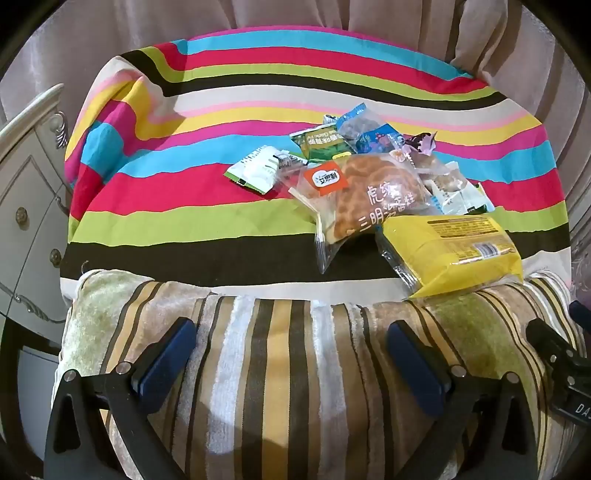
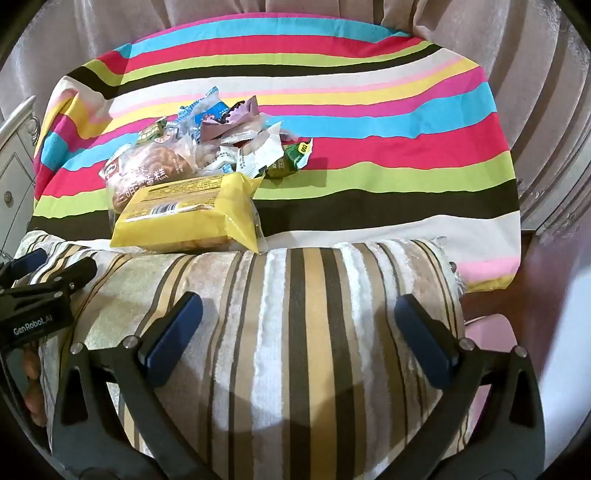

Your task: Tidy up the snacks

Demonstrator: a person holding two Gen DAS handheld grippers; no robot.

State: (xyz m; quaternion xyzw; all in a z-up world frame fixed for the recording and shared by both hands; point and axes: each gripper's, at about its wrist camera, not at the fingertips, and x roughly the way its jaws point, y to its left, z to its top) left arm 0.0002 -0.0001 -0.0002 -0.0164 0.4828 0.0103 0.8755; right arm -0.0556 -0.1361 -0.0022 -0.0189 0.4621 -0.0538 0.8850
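While both grippers hung tilted down over the near edge of the table, neither held anything. The left gripper (image 1: pixel 291 354) had its two blue pads wide apart above a beige-and-brown striped towel (image 1: pixel 280 369), nothing between them. The right gripper (image 2: pixel 299 332) stood the same: two pads spread wide, only towel below. In the right wrist view the left gripper showed at the left border, well clear of the snacks.

Cloths counted: two. One rainbow-striped tablecloth (image 1: pixel 221 221) over the table, one striped towel on its near edge.

Snacks lay in one heap (image 1: pixel 373 177) on the tablecloth, right of centre in the left wrist view, left of centre in the right. Large packets counted: two.
- one yellow packet (image 1: pixel 454 251), nearest, its lower edge resting on the towel;
- one clear bag holding a brown tiger-pattern cake (image 1: pixel 369 192), just behind and touching the yellow one.

Small packets distinguished: one white-and-green sachet (image 1: pixel 255 171) lying just beside the heap at its left; one green packet (image 1: pixel 321 142); one blue-printed bag (image 1: pixel 369 136); one purple wrapper (image 2: pixel 236 118); one green packet (image 2: pixel 291 158) at the heap's right end. Others lay buried; full count could not be told.

One pale cabinet (image 1: pixel 26 206) stood left of the table; a curtain (image 1: pixel 295 14) hung behind.
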